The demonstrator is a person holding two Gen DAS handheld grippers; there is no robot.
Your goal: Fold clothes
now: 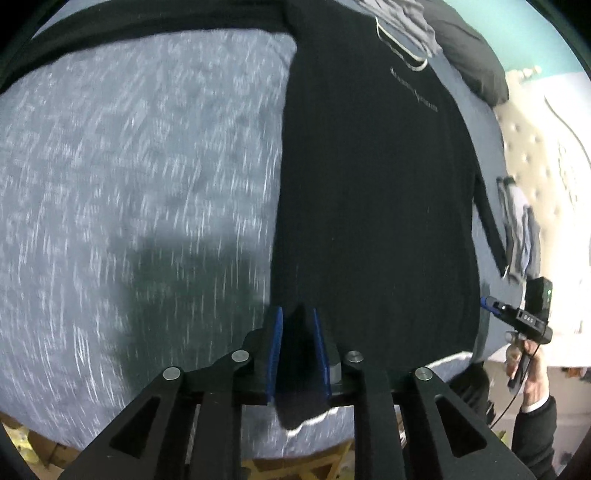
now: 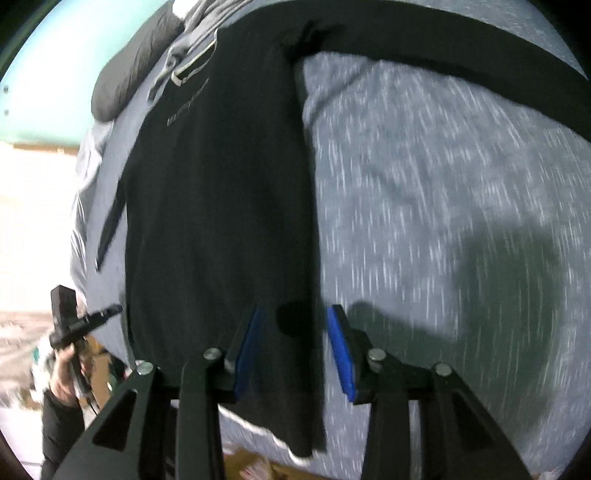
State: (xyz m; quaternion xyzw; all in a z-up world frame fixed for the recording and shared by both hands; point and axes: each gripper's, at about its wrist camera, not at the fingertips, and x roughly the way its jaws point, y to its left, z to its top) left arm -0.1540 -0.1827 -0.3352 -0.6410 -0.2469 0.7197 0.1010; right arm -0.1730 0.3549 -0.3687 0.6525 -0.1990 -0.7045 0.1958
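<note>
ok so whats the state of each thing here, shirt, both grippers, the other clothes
black shirt: spread flat on the bed, one sleeve stretched out sideways, hem at the near edge
left gripper: fingers shut on the black shirt hem
right gripper: open, fingers either side of the shirt's edge
grey garment: crumpled by the collar
bed cover: lying fairly smooth

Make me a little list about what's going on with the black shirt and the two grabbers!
garment: black shirt, lying spread on the bed
surface: grey speckled bed cover
left gripper: fingers closed on the shirt's near hem
right gripper: open, its fingers either side of the shirt's near edge, not gripping
sleeve: one long sleeve stretched out sideways at the far end
other clothes: grey garment piled beyond the collar
fold: not started yet
</note>
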